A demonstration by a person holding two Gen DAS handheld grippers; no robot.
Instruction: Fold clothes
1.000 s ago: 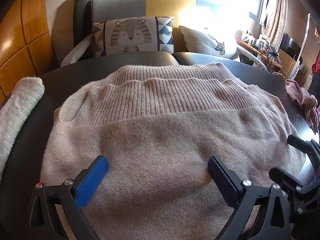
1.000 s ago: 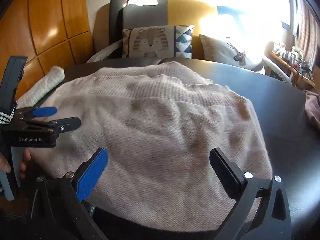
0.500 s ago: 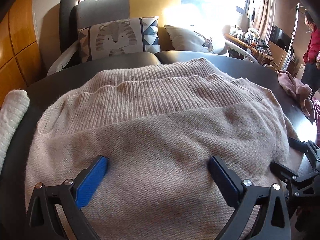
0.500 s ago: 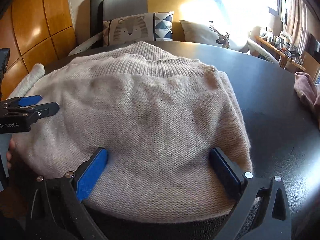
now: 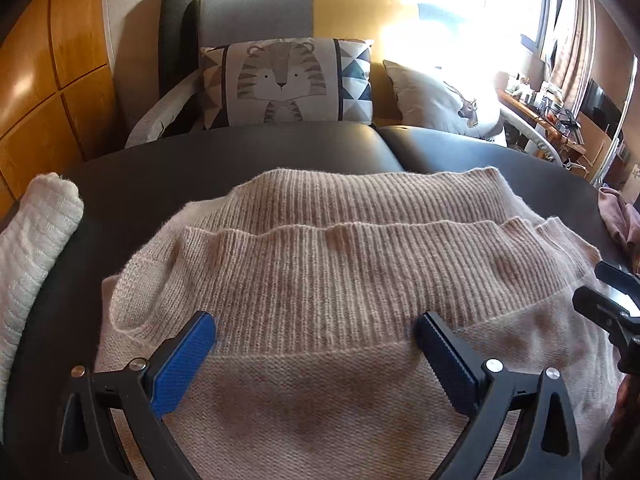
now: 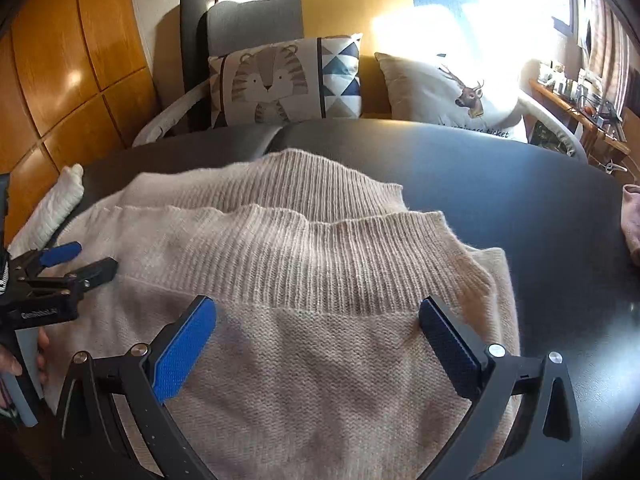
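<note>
**Dark table, sweater folded flat, both grippers wide open over it**

Dark round table [image 5: 168, 184] carried the beige knit sweater [image 5: 340, 280], with a sofa behind it holding a tiger cushion [image 5: 286, 80] and a deer cushion [image 6: 452, 92]. Wood panelling [image 6: 80, 60] ran behind the sweater on its left side; strong window glare washed out the far right.

The sweater lay flat on the table, folded so two ribbed bands stacked across its far half, with smooth knit nearer you. A white knit piece [image 5: 36, 248] sat on the table left of the sweater, apart from it. A pink cloth [image 6: 632, 220] lay at the table edge, well right of the sweater.

Your left gripper [image 5: 316, 336] hovered over the sweater's near-left part, jaws spread wide with nothing between them, tips at about the line where rib meets smooth knit. Whether the pads touched the fabric, I couldn't tell.

Your right gripper [image 6: 318, 320] was over the sweater's near-right part, jaws equally wide and empty, right pad close to the sweater's right edge.

In the right wrist view your left gripper showed at the sweater's left edge, with your hand [image 6: 24, 356] on its handle.
</note>
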